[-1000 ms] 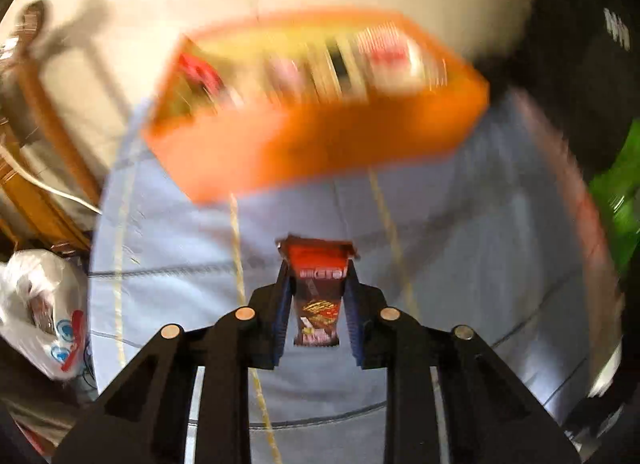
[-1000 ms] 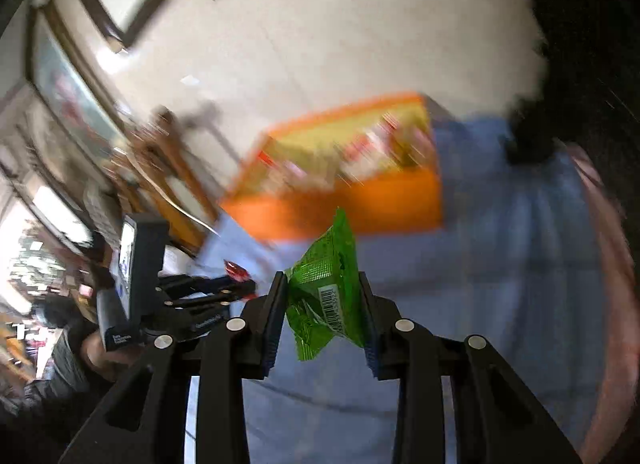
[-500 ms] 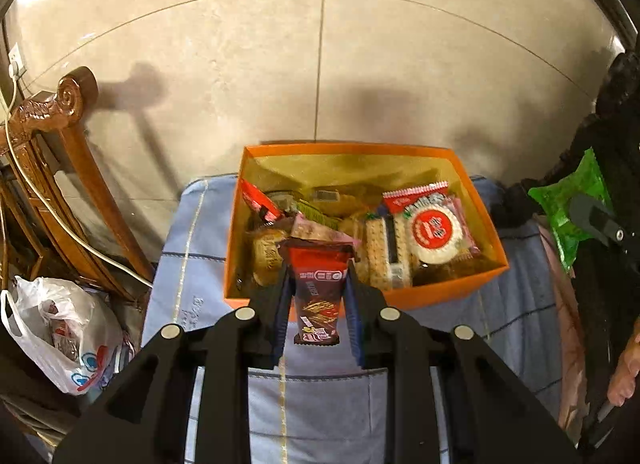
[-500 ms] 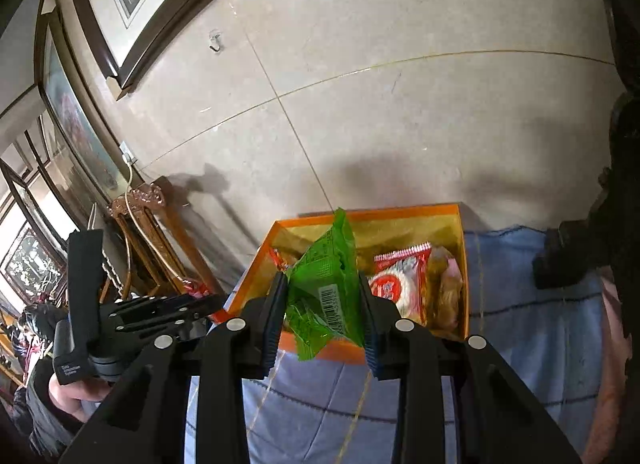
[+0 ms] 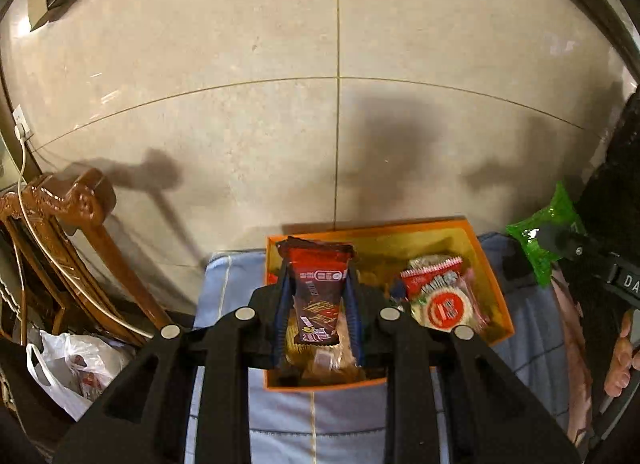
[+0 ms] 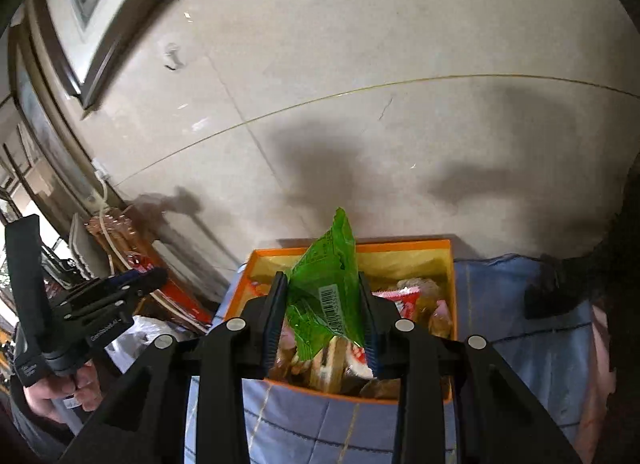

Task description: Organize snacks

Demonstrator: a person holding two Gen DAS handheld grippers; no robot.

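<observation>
An orange box with a yellow inside stands on a blue cloth against the wall and holds several snack packs, among them a round red-and-white biscuit pack. My left gripper is shut on a brown-and-red snack bar, held upright above the box's left part. My right gripper is shut on a green snack packet, held above the box near its front. The green packet also shows at the right in the left wrist view.
A beige tiled wall rises right behind the box. A carved wooden chair and a white plastic bag are at the left. The blue cloth covers the surface in front. A dark object lies right of the box.
Both grippers have risen and tilted up toward the wall; the box now sits lower and smaller in both views. Each still holds its snack.
</observation>
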